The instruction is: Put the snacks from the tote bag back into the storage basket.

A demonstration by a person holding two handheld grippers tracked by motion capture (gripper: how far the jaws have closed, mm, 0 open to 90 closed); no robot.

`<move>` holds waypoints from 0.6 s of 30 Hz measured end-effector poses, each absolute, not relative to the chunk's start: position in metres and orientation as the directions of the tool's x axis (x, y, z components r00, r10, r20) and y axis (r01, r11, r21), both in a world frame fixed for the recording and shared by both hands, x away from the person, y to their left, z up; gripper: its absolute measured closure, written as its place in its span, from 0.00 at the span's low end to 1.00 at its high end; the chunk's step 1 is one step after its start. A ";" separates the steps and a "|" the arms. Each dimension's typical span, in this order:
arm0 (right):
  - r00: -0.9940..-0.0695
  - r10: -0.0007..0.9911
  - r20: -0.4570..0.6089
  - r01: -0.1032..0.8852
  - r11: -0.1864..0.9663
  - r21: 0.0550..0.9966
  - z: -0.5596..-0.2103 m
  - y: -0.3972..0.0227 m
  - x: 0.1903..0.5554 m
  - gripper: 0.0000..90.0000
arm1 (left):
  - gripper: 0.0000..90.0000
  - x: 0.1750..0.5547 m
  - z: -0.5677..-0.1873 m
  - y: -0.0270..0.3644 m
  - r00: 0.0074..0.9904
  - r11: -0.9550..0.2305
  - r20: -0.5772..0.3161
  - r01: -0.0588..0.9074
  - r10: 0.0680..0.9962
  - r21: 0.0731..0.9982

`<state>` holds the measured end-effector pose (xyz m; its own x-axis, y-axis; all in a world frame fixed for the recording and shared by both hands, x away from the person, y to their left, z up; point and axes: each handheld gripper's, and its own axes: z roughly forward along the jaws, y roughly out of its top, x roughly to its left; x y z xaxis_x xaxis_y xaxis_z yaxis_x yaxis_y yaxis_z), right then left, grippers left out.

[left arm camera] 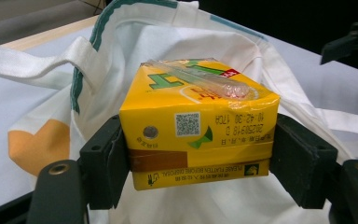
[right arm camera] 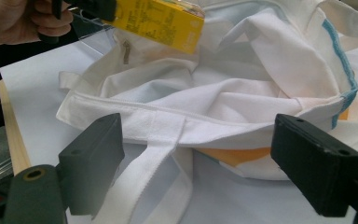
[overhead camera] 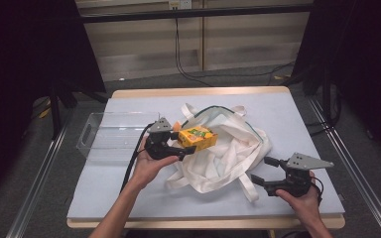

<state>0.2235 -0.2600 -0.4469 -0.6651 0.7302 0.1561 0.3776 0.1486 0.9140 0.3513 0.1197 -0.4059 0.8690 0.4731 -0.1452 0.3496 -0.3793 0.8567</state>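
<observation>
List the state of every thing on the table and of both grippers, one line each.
Yellow drink carton: clamped between the left gripper's pads, lifted over the bag.
White tote bag: crumpled, lying on the table, handles loose.
Clear plastic bin: upright, looks empty.
Left gripper: shut on the carton.
Right gripper: open, nothing held, beside the bag's edge.

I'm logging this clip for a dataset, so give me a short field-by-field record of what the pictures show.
Surface: grey table top
Held item: yellow drink carton, straw taped to one face
Left hand-held gripper: shut on the carton, pads on two opposite sides, carton above the bag
Right hand-held gripper: open, nothing held, facing the bag's near rim and a strap
Bag: white cloth tote bag, crumpled, lying at mid table
Other: clear plastic bin left of the bag
</observation>
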 end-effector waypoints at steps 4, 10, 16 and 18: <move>-0.659 0.735 0.160 0.386 0.148 0.910 -0.449 -0.259 0.227 0.19 | 0.30 0.351 -0.404 0.126 0.876 -0.384 -0.146 0.345 0.461 0.857; -0.658 0.736 0.160 0.384 0.146 0.912 -0.448 -0.258 0.225 0.19 | 0.30 0.350 -0.396 0.139 0.877 -0.371 -0.157 0.346 0.454 0.861; -0.676 0.722 0.148 0.373 0.163 0.913 -0.449 -0.257 0.223 0.19 | 0.30 0.348 -0.379 0.151 0.882 -0.365 -0.162 0.343 0.443 0.866; -0.678 0.720 0.149 0.373 0.162 0.914 -0.450 -0.258 0.223 0.19 | 0.30 0.348 -0.374 0.155 0.884 -0.368 -0.152 0.333 0.441 0.868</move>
